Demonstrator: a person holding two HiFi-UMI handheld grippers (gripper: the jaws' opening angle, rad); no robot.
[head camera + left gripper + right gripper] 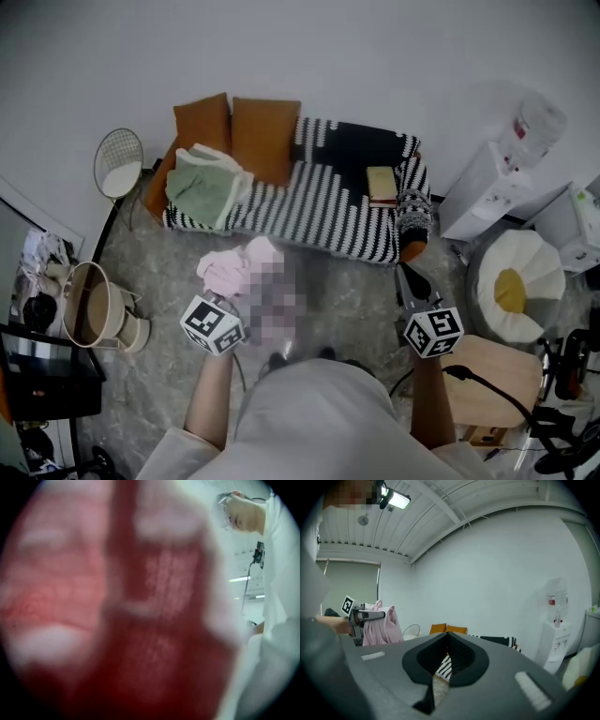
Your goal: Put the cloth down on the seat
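the pink cloth (230, 270) hangs bunched from my left gripper (221, 302), jaws nipped nearly together on its folds; that gripper's view shows only pink fabric. the striped seat (323, 202) lies ahead of the cloth and a little to the right, running crosswise, not touching it. my right gripper (409, 278) is closed on nothing, so i judge the left should carry it forward.

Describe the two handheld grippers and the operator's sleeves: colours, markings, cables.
Left gripper and right gripper each carry a white cube with black square markers. The right one's body is grey with black inner pads; a black cable trails near it. The person wears a pale top, sleeves pale too.
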